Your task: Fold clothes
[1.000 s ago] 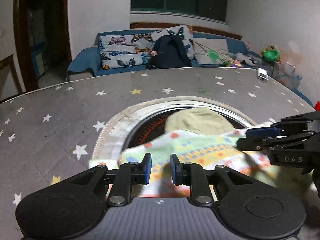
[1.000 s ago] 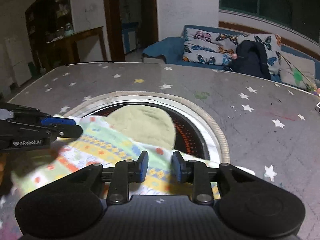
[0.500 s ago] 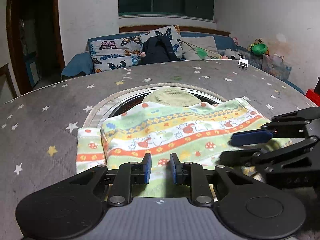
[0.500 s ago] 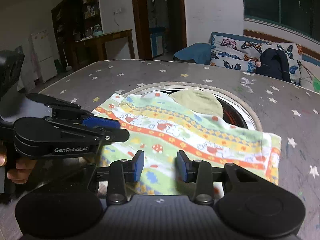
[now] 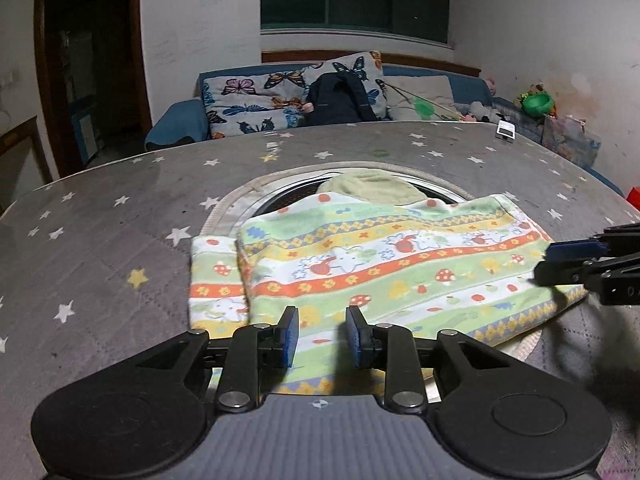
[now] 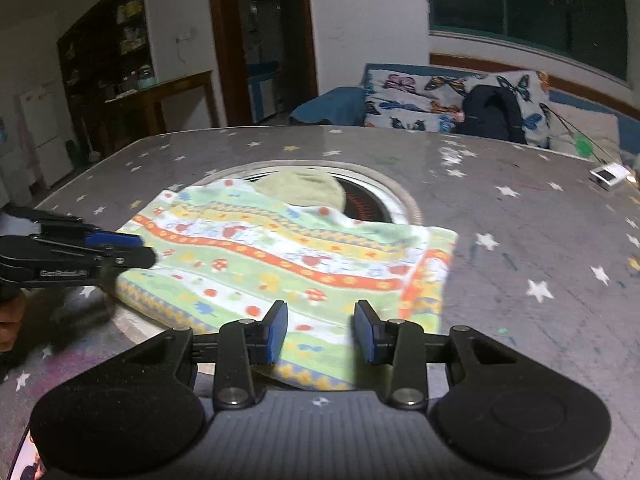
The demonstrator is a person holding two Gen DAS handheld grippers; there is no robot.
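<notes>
A patterned towel [image 5: 384, 268] with mushrooms and orange stripes lay folded over on the grey star-printed tabletop [image 5: 100, 240], partly covering a round recessed burner [image 6: 372, 200] at its middle. A pale green cloth [image 5: 372, 188] sat just behind it in the recess. The left gripper [image 5: 322, 336] hovered over the towel's near edge, its jaws apart and empty. The right gripper [image 6: 322, 330] hung over the towel's other end, jaws likewise parted, holding nothing. A sofa [image 5: 288, 92] with butterfly cushions stood beyond the tabletop.
</notes>
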